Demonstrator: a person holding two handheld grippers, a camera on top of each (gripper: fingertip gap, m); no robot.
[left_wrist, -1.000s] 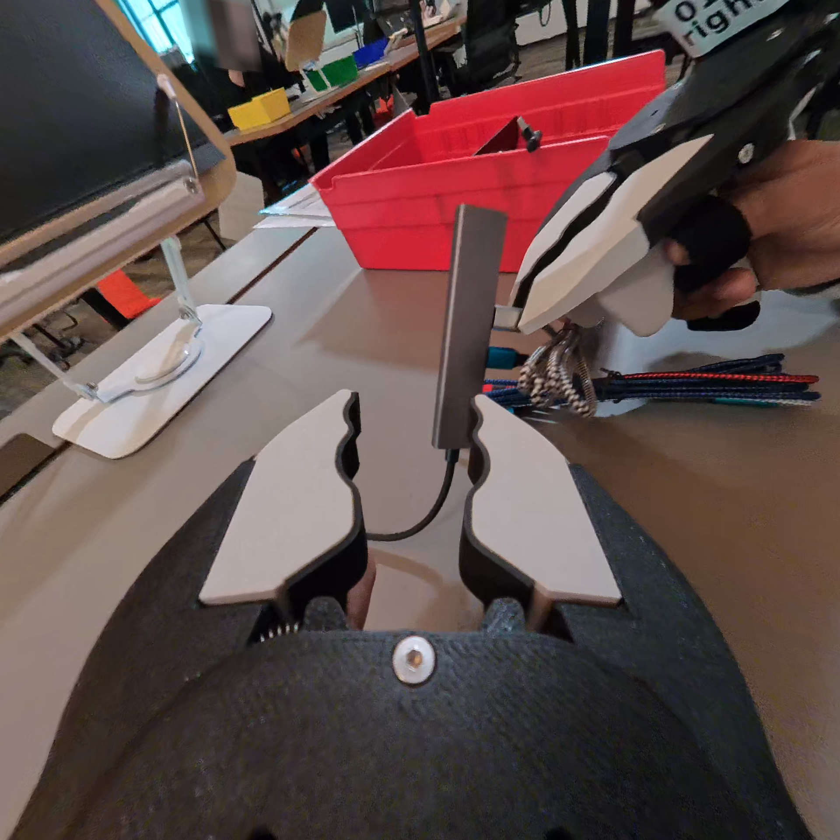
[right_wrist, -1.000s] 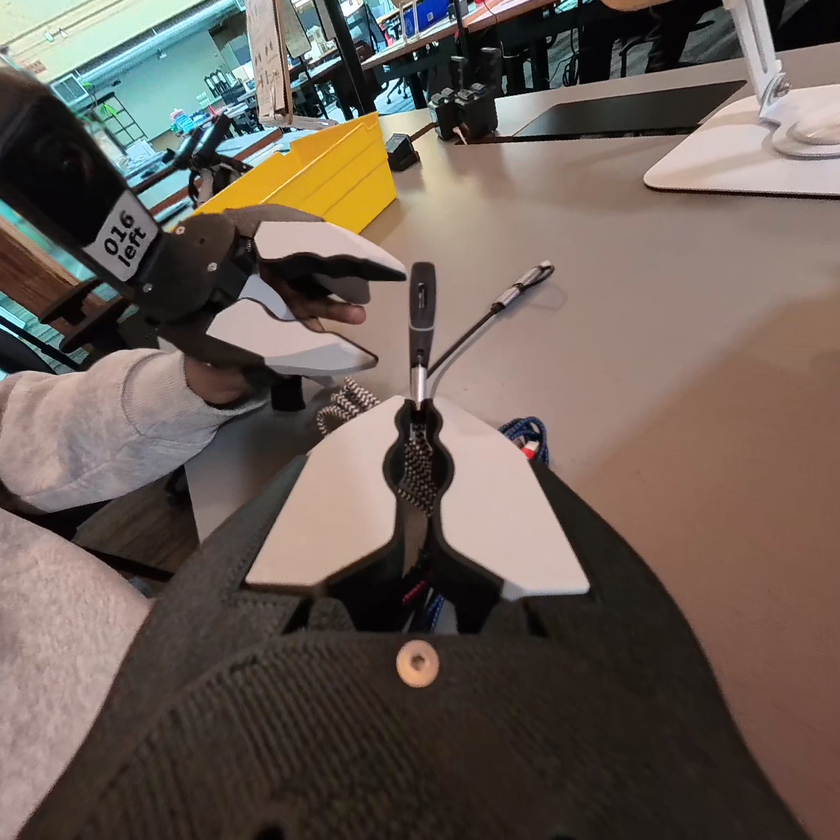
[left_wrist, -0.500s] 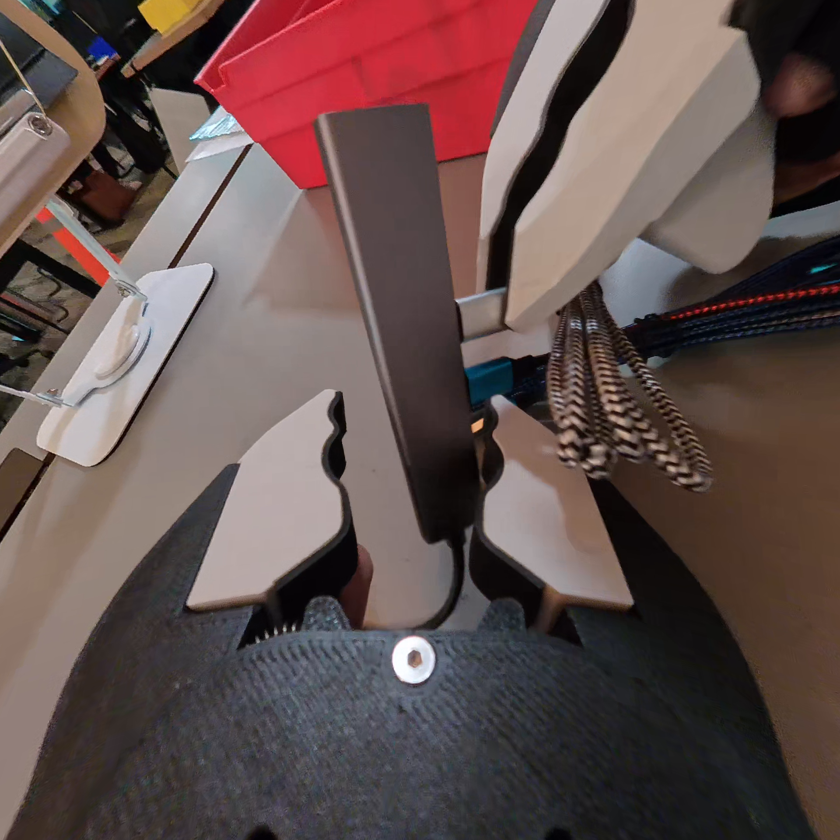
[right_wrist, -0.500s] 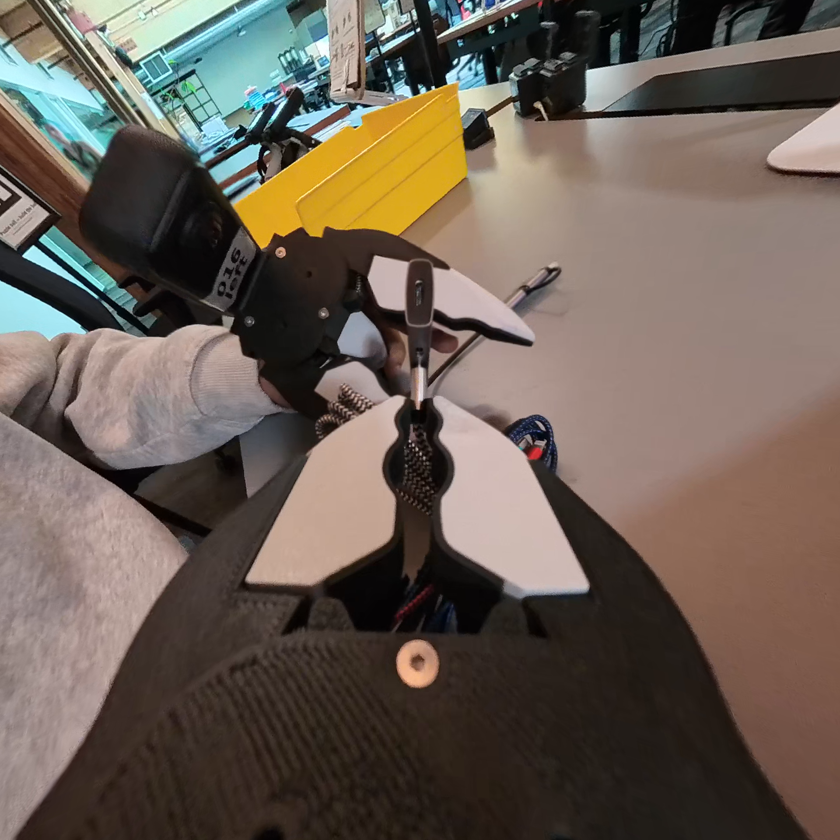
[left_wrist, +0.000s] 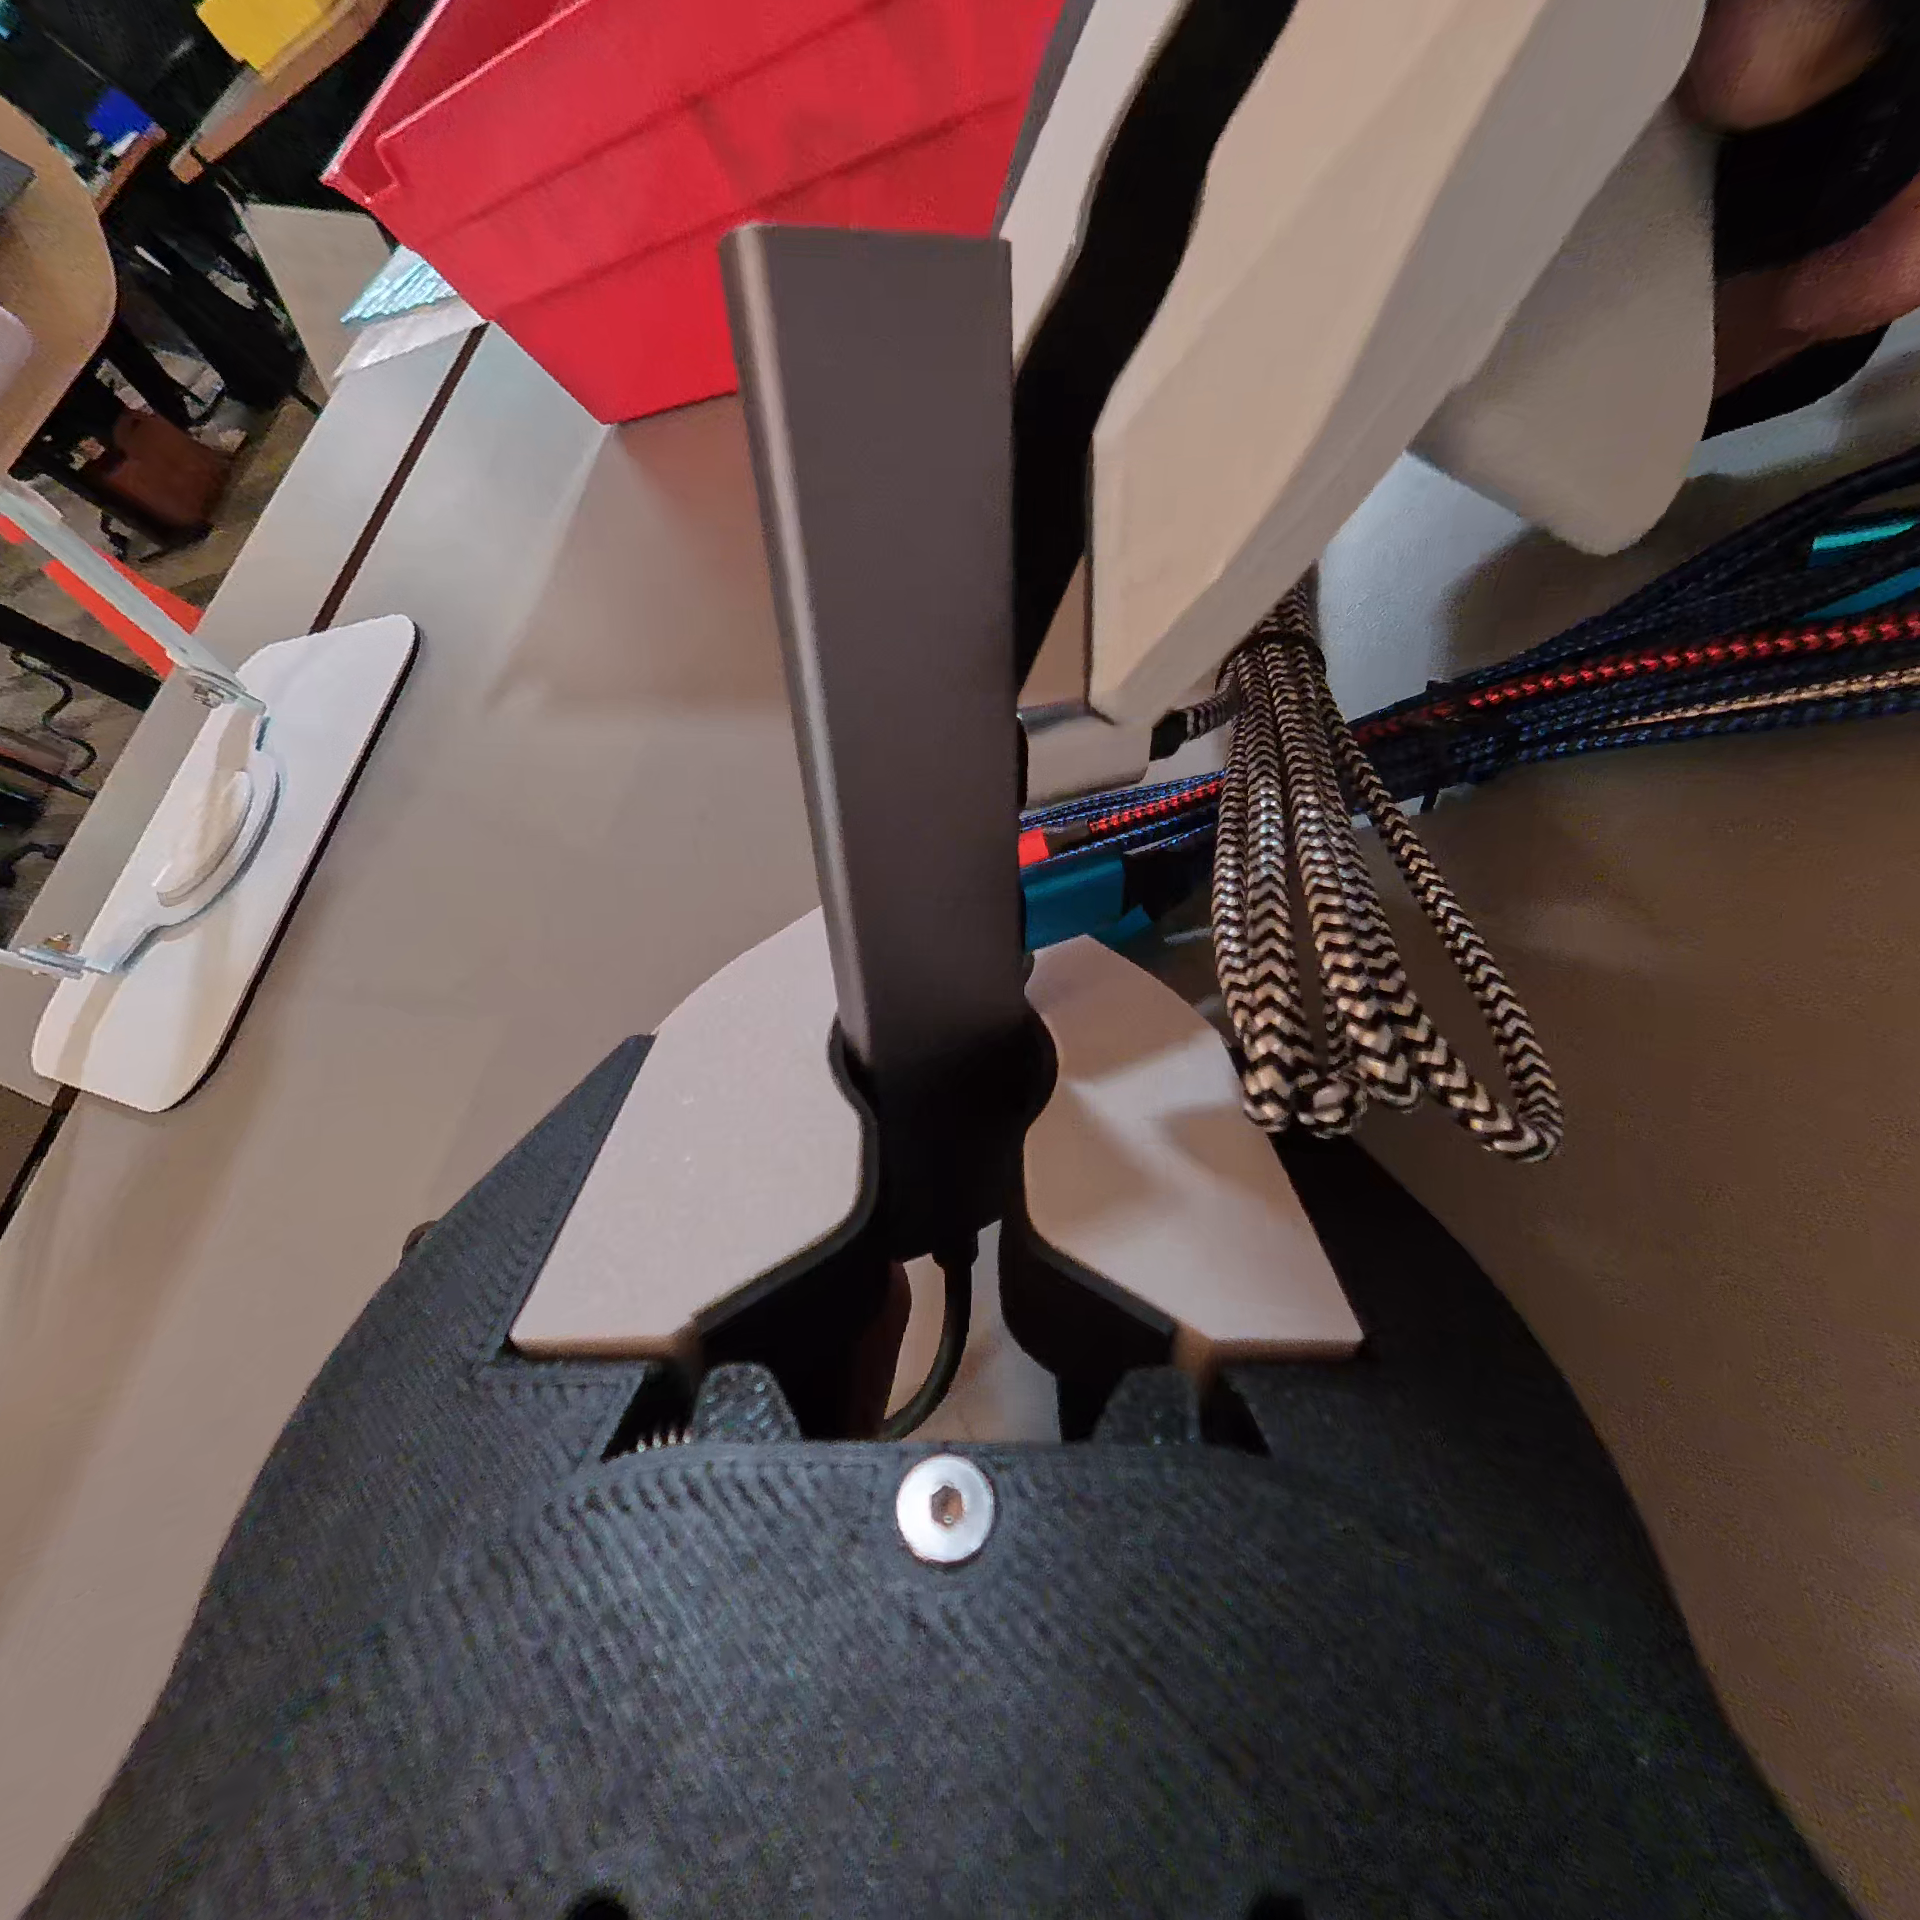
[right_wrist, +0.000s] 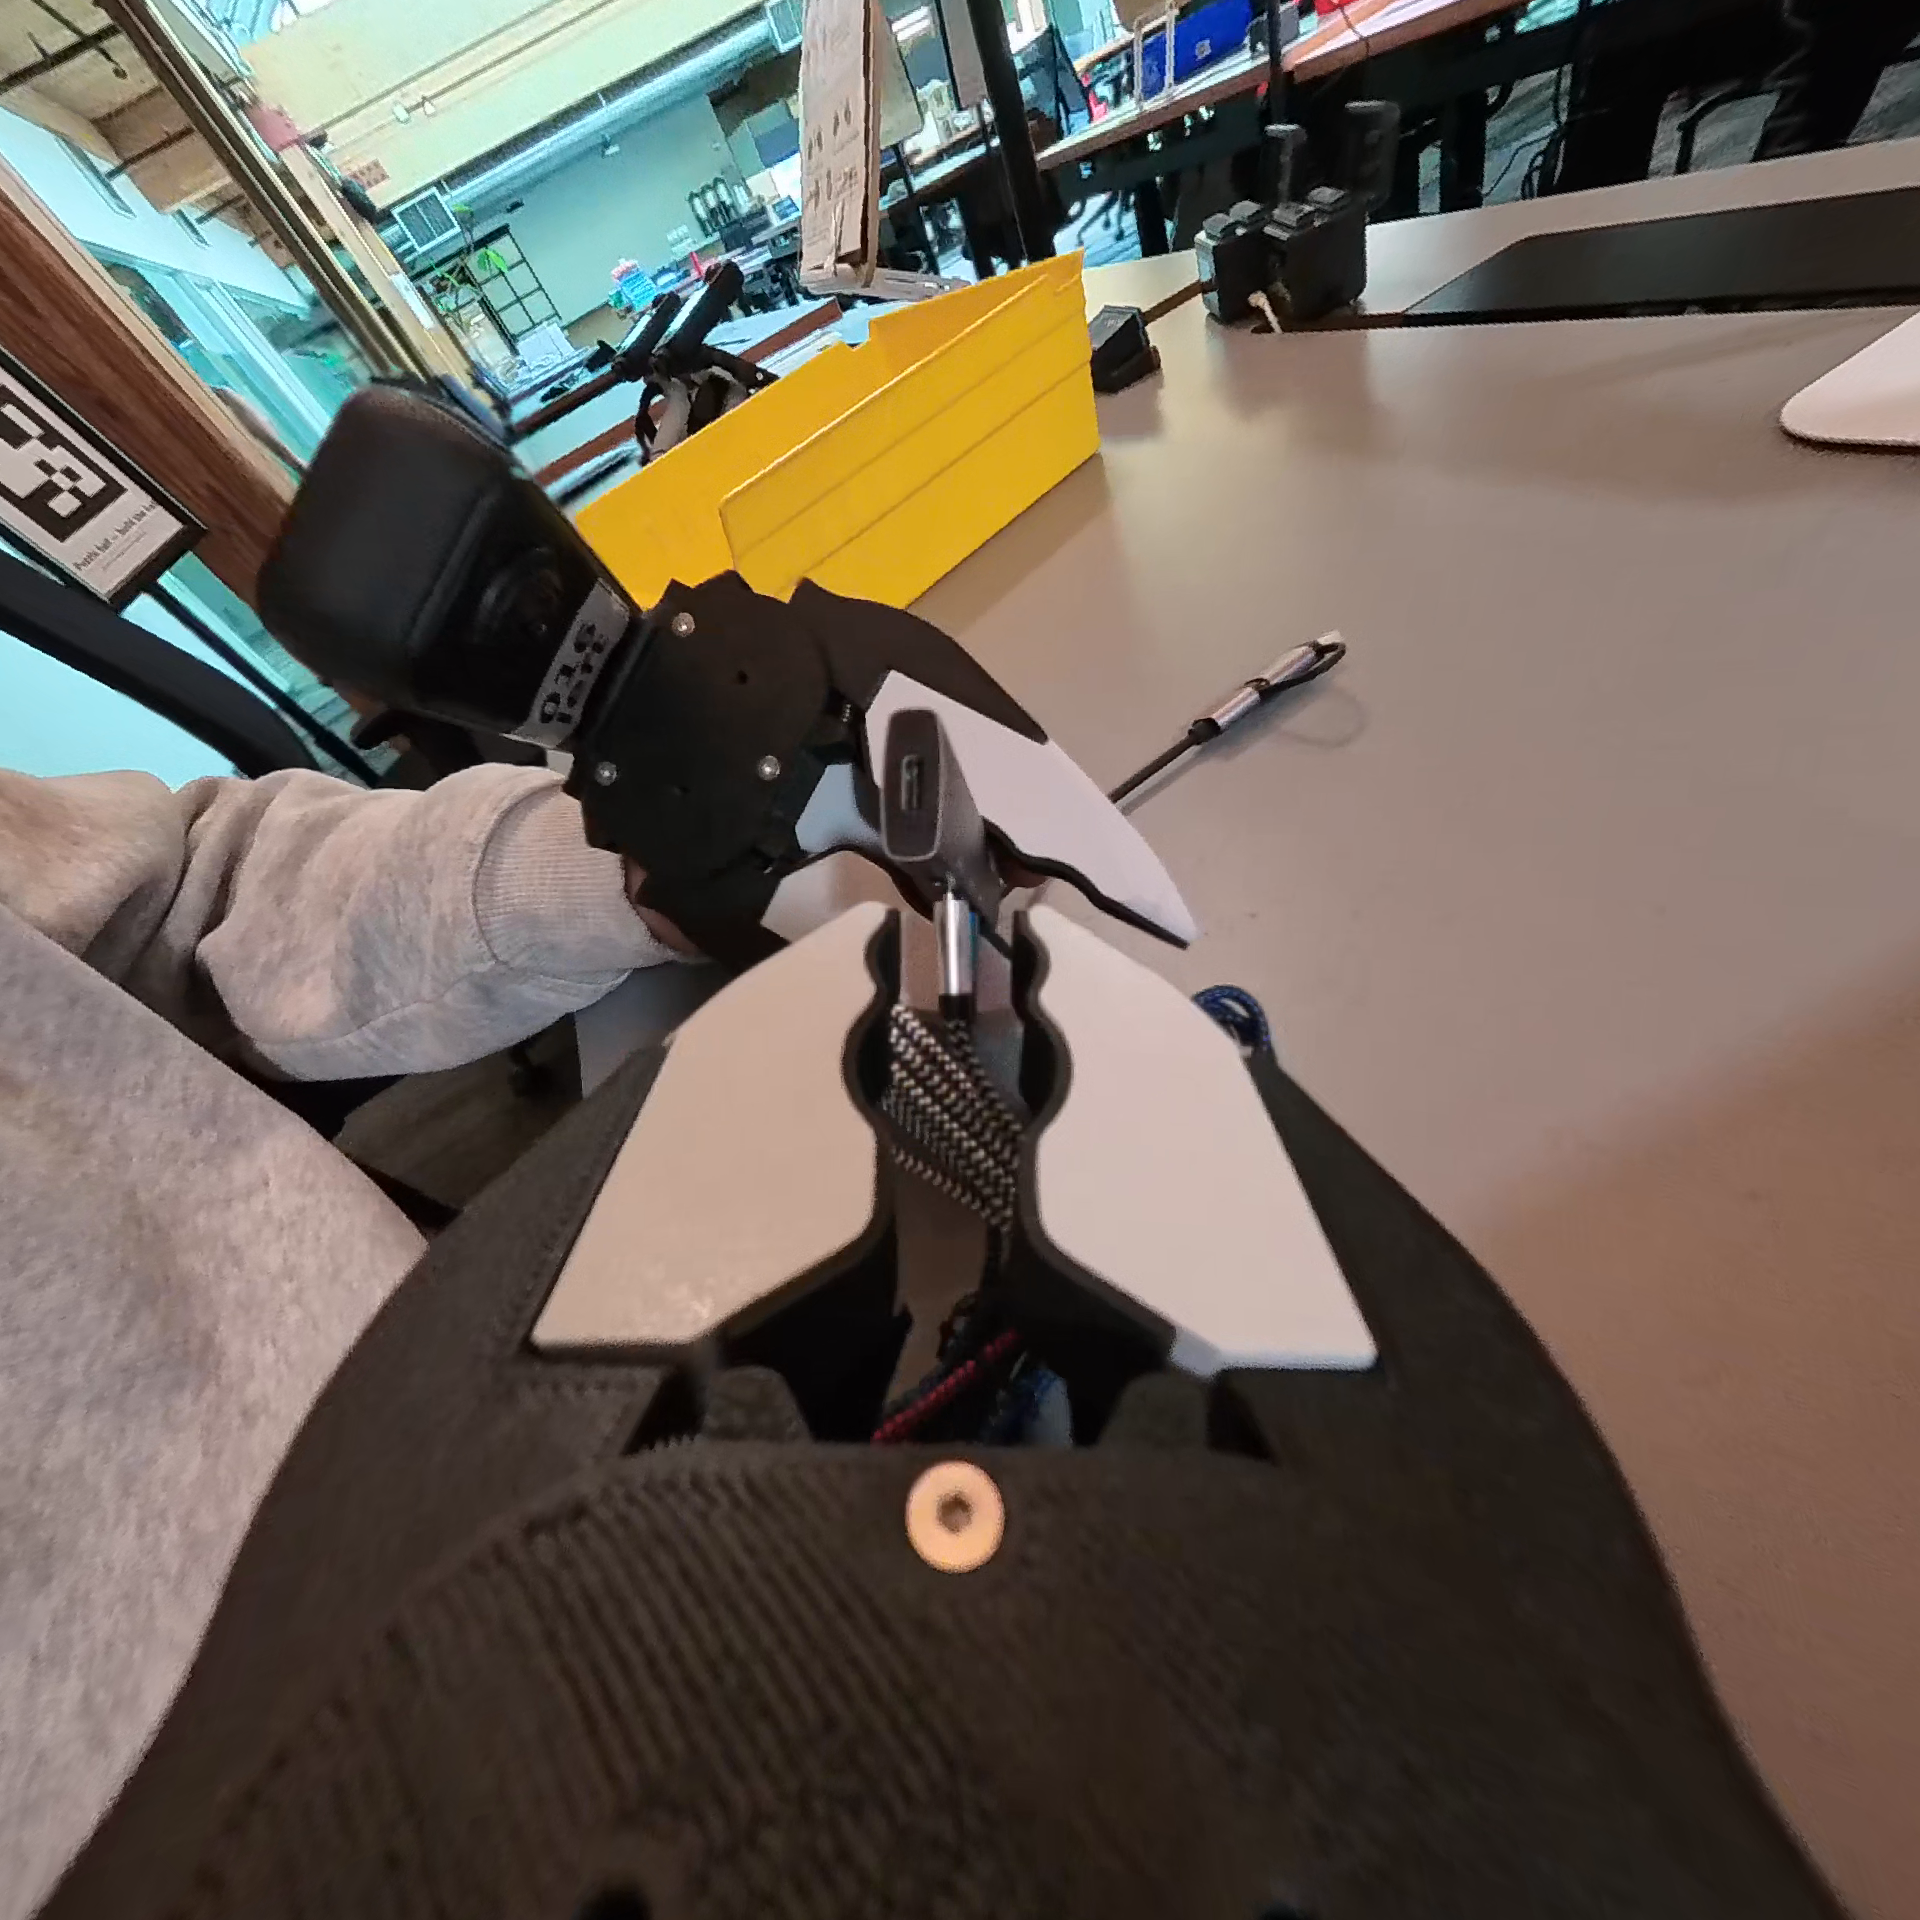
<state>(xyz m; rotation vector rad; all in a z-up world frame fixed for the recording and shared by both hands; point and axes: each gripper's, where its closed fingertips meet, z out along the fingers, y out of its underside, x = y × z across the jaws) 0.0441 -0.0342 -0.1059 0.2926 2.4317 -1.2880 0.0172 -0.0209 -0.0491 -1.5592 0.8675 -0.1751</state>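
Note:
A dark grey flat hub (left_wrist: 894, 623) stands upright. My left gripper (left_wrist: 935, 935) is shut on its lower end, and its thin black lead (left_wrist: 940, 1351) runs back between the fingers. The silver plug (right_wrist: 954, 951) of a black-and-white braided cable (right_wrist: 951, 1112) sits in the hub's side (right_wrist: 914, 790). My right gripper (right_wrist: 958, 920) is slightly open around that plug, with a gap on both sides. The cable's loops (left_wrist: 1340, 935) hang below the right gripper (left_wrist: 1070, 696). The left gripper (right_wrist: 997, 831) also shows in the right wrist view.
A red bin (left_wrist: 644, 187) stands behind the hub and a yellow bin (right_wrist: 894, 447) at the table's far side. A bundle of blue and red braided cables (left_wrist: 1662, 675) lies on the table. A white stand base (left_wrist: 187, 852) is at the left. The hub's silver connector (right_wrist: 1268, 675) lies on the table. There is about 6 cm between the tips of the two grippers.
My left gripper has moved forward onto the hub and shut on its lower end. My right gripper's fingers have parted a little around the plug.

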